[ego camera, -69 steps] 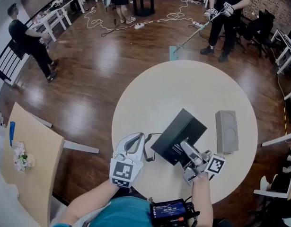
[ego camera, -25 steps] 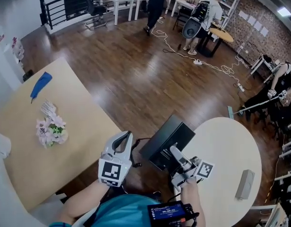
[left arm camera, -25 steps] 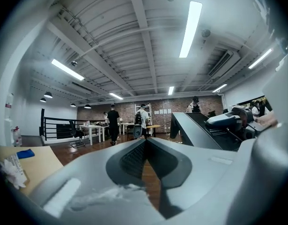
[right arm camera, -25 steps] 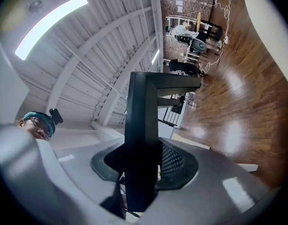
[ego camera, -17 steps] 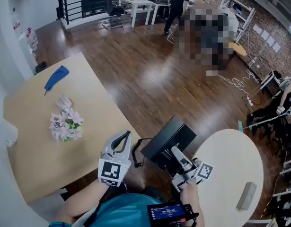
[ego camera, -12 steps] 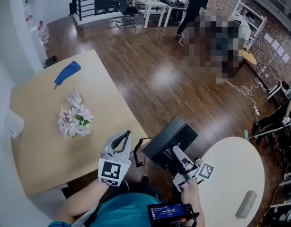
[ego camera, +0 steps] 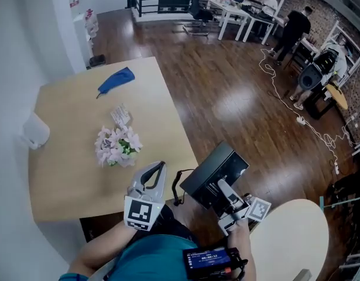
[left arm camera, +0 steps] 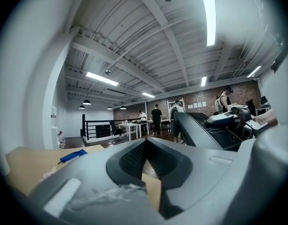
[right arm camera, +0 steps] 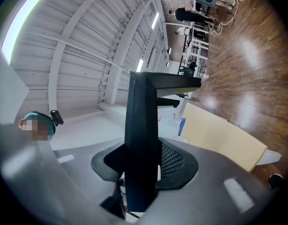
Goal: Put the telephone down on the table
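Head view: right gripper (ego camera: 224, 187) clamped on the near edge of the black telephone (ego camera: 210, 170). The phone is tilted and held in the air over the wood floor (ego camera: 238, 110), between the square table (ego camera: 68, 163) and the round table (ego camera: 291, 239). Its cord (ego camera: 176, 187) loops beside the left gripper (ego camera: 158, 170). Left gripper view: jaws closed tip to tip, nothing between them, and the telephone shows off to the right. Right gripper view: only here is the clamp clear, with the phone edge-on as a black slab pinched between both fingers (right arm camera: 176, 161).
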A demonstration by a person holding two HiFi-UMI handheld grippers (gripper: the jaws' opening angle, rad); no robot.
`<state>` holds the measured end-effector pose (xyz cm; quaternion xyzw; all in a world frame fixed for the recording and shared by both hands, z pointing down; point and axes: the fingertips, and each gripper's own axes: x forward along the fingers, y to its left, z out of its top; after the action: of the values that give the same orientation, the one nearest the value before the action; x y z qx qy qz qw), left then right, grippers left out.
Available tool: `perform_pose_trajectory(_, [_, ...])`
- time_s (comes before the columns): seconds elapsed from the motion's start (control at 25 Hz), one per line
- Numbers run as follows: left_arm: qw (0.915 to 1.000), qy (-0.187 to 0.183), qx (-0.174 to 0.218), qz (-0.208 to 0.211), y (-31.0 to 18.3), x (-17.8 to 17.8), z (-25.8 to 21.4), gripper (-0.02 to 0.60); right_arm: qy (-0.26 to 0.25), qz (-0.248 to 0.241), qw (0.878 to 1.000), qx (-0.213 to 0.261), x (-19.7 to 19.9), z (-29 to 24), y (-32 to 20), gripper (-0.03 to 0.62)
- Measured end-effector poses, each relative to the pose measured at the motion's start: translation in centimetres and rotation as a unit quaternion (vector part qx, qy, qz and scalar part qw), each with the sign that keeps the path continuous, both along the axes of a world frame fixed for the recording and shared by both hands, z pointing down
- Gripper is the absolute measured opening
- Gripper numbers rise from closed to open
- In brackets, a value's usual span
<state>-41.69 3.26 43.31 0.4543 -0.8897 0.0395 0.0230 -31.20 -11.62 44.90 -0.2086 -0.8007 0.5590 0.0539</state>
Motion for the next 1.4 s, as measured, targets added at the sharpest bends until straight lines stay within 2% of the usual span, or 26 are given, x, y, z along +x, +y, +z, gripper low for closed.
perform_pose_trajectory(0.36, [0.9973,0.01,-0.02,-0.07,2.4,-4.7,1.5,0.012,0.0,-0.116,0.993,0.013,-8.4,0.7,2.1,0.15])
perform_pose_trajectory(0.64, [0.9898,0.012,-0.029,-0.139,5.6,-7.0,2.0,0.012,0.012,-0.223,0.974,0.028,-13.3,3.2,4.9,0.15])
perform_pose_trajectory(0.92, [0.9713,0.018,-0.04,-0.234,10.0,-7.6,2.6,0.011,0.03,-0.319,0.947,0.019,-15.9,6.6,7.7,0.15])
perform_pose_trajectory(1.12, [0.9541,0.032,-0.048,-0.294,12.6,-6.7,3.8,0.012,0.034,-0.387,0.921,0.02,-16.9,9.7,9.3,0.15])
perform_pose_trajectory(1.28, [0.9432,0.057,-0.066,-0.32,14.2,-5.9,5.9,0.012,0.058,-0.419,0.906,0.019,-17.1,12.7,10.5,0.15])
perform_pose_trajectory(1.4, [0.9356,0.076,-0.072,-0.337,15.4,-5.4,7.6,0.011,0.074,-0.427,0.901,0.011,-16.8,14.4,10.9,0.15])
